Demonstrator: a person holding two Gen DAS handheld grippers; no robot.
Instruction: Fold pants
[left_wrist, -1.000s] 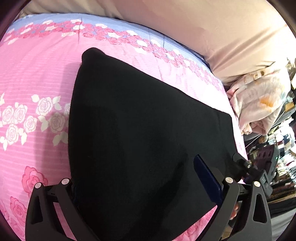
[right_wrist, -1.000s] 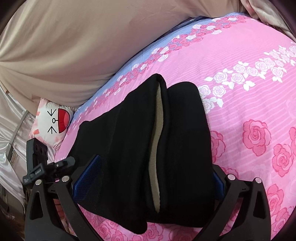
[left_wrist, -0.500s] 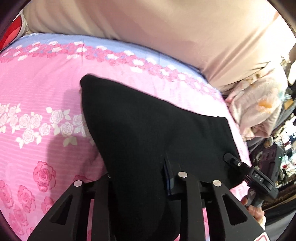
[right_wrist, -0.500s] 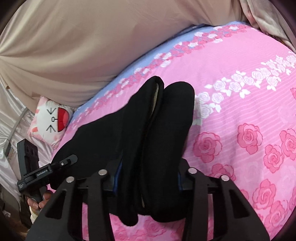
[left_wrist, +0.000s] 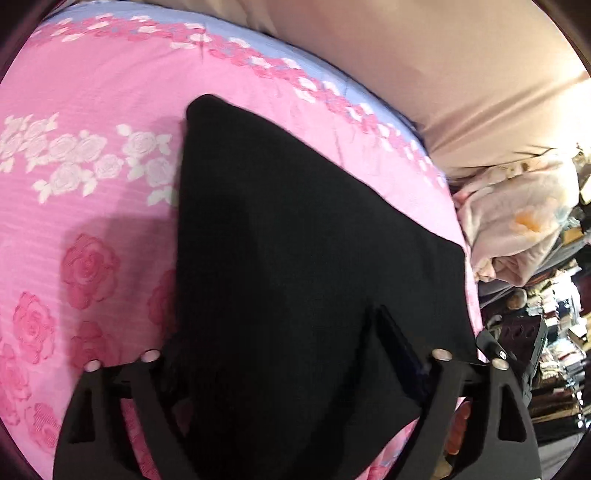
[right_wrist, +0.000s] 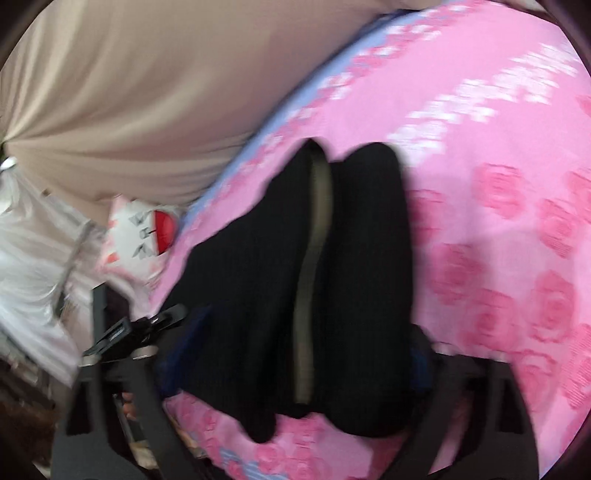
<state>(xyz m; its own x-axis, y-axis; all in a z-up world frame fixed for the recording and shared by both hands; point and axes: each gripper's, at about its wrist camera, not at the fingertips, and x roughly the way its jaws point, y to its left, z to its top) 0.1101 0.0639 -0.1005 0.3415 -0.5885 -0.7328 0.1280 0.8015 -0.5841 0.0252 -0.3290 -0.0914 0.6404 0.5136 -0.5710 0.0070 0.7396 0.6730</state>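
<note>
Both the left gripper (left_wrist: 295, 373) and right gripper (right_wrist: 291, 365) stand wide open astride the folded black pants (left_wrist: 306, 258) on the pink bedspread (left_wrist: 92, 192), gripping nothing (fold apparently laid), so next likely comes lifting clear.

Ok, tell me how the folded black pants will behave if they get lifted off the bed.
The black pants are probably floppy: they lie in soft rounded layers on the pink bedspread, so unheld parts may droop. The stacked folds with a pale lining look thick, likely hefty for cloth. The knit seems unlikely to slip.
</note>
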